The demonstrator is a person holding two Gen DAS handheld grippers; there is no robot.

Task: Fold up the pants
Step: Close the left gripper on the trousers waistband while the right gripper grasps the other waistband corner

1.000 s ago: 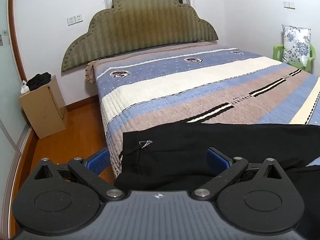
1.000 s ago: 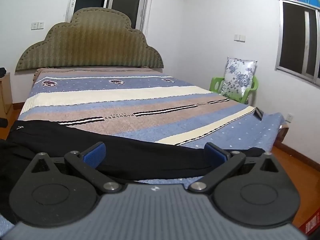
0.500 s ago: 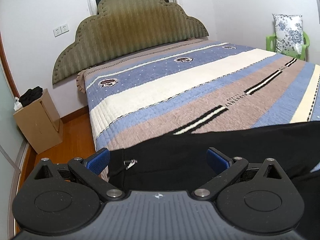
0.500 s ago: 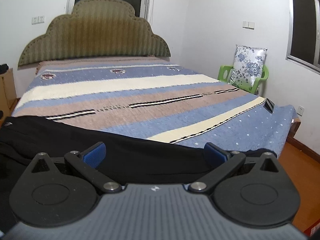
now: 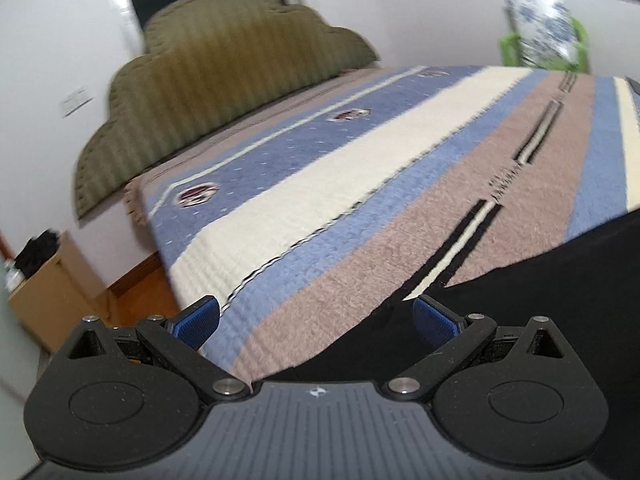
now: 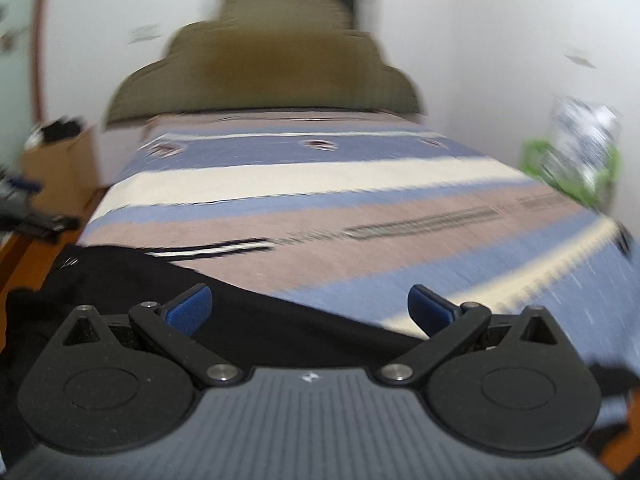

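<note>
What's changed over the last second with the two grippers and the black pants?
Both views now blur. The left gripper has swung left, so the pants sit lower right. The right gripper has turned left toward the waist end. Both stay open, empty; the pants stay on the bed.

One pair of black pants (image 6: 132, 280). Two tools: left tool (image 5: 316, 320) and right tool (image 6: 310, 312), each with two blue pads, four in all. One bed (image 5: 340, 184), one headboard (image 5: 224, 64), one green chair (image 5: 576, 44) bearing one cushion (image 5: 540, 20), one box (image 5: 44, 292).
</note>
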